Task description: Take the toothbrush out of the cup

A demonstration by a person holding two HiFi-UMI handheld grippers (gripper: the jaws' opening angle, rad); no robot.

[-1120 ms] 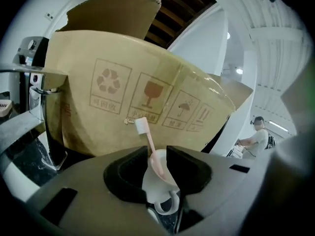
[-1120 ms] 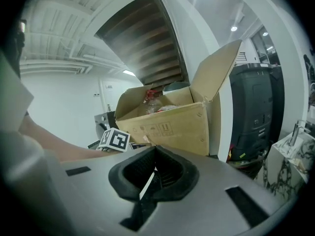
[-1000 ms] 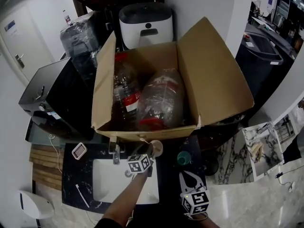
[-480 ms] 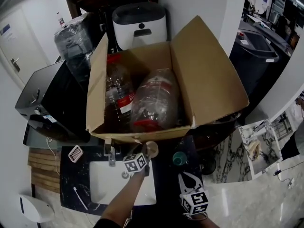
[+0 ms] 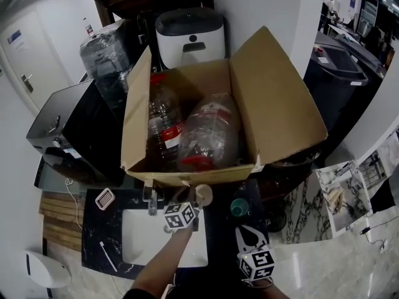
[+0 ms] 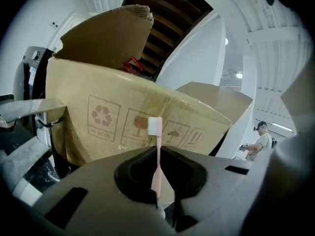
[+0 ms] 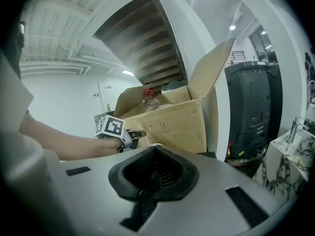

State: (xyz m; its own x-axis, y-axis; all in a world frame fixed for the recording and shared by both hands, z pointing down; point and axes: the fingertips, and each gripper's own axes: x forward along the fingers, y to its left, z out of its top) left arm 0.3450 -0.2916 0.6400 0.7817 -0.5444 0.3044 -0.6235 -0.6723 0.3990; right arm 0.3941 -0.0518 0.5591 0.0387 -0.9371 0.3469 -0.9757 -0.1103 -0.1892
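Dark stone bench (image 5: 93,229) with a white sink (image 5: 140,242) set into it, below an open cardboard box (image 5: 187,176) of plastic bottles (image 5: 209,136) that stands along the back edge. Places the cup (image 5: 202,195) at that back edge, just right of the tap (image 5: 151,201) and close against the front wall of the box. Shows the left gripper (image 6: 158,200) closed on the pink toothbrush (image 6: 156,151), pinched low on the handle. Sets the brush's long axis upright, in line with the jaws, with the white bristle head at the top, in front of the printed box wall. Puts the left gripper right at the cup in the head view, so the way out is judged to run straight up along that axis; cannot be told whether the lower end has cleared the rim. Leaves the right gripper (image 7: 153,181) nearer the front edge, apart from the cup, jaws drawn together on nothing. Marks a green round thing (image 5: 240,207) just ahead of the right gripper as the likeliest obstacle to a sideways swing.
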